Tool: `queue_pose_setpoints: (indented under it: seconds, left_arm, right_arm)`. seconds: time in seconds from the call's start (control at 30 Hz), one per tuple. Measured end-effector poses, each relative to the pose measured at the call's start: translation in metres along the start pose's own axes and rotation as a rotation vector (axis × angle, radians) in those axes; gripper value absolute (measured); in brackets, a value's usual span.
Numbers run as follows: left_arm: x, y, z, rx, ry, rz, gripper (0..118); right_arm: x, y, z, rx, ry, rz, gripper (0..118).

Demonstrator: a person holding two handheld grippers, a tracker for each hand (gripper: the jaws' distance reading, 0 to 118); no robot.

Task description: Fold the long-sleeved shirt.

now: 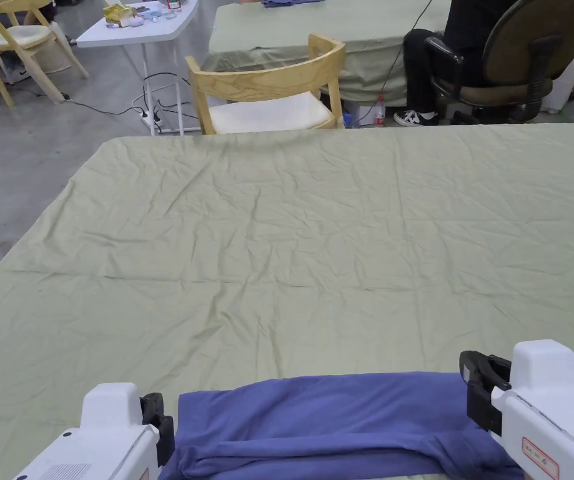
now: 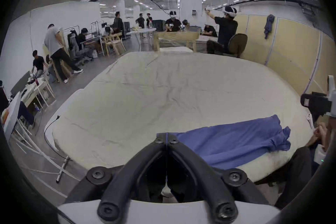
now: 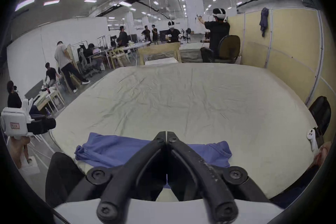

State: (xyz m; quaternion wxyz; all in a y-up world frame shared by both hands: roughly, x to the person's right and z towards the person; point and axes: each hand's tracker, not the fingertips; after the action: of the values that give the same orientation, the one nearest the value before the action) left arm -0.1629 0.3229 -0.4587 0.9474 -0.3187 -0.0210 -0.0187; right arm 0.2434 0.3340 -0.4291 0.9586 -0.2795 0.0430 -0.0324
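The blue long-sleeved shirt [image 1: 341, 419] lies in a long folded band along the near edge of the green-covered table [image 1: 316, 237]. My left gripper [image 2: 166, 135] is at the shirt's [image 2: 227, 138] left far corner. Its jaws are together, with a strip of blue cloth showing at the tips and in the slit. In the head view the left gripper [image 1: 154, 425] sits just beside the shirt's left end. My right gripper [image 3: 166, 132] is shut with nothing between its tips, held over the right half of the shirt [image 3: 112, 149]. In the head view the right gripper [image 1: 482, 387] is at the shirt's right end.
A wooden chair [image 1: 273, 94] stands at the table's far edge. Behind it, a person sits in an office chair [image 1: 516, 56] at another green table. A white controller [image 3: 184, 138] lies near the right edge. The cloth beyond the shirt is bare and wrinkled.
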Motion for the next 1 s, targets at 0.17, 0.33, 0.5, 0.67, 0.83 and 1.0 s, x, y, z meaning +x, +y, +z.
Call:
queue_pose_setpoints:
  seconds: [0.17,0.33,0.5,0.67,0.83,1.0]
  left_arm:
    - [-0.025,0.016,-0.012,-0.094,-0.206,0.065,0]
    - [-0.071,0.033,-0.054,-0.296,-0.482,0.165,0]
    - [-0.112,0.02,-0.114,-0.477,-0.641,0.183,0]
    - [-0.136,0.004,-0.152,-0.518,-0.728,0.273,3]
    - [-0.15,-0.003,-0.187,-0.562,-0.724,0.32,81]
    - [-0.158,-0.014,-0.226,-0.652,-0.743,0.293,81]
  right_arm:
    - [0.002,0.004,-0.002,-0.019,0.024,0.031,0]
    - [-0.007,0.005,-0.01,-0.058,0.053,0.073,0]
    - [-0.022,0.002,-0.023,-0.111,0.062,0.094,0]
    - [-0.034,-0.001,-0.038,-0.167,0.059,0.11,0]
    - [-0.041,-0.001,-0.053,-0.206,0.061,0.131,0]
    - [-0.049,-0.002,-0.063,-0.223,0.066,0.18,0]
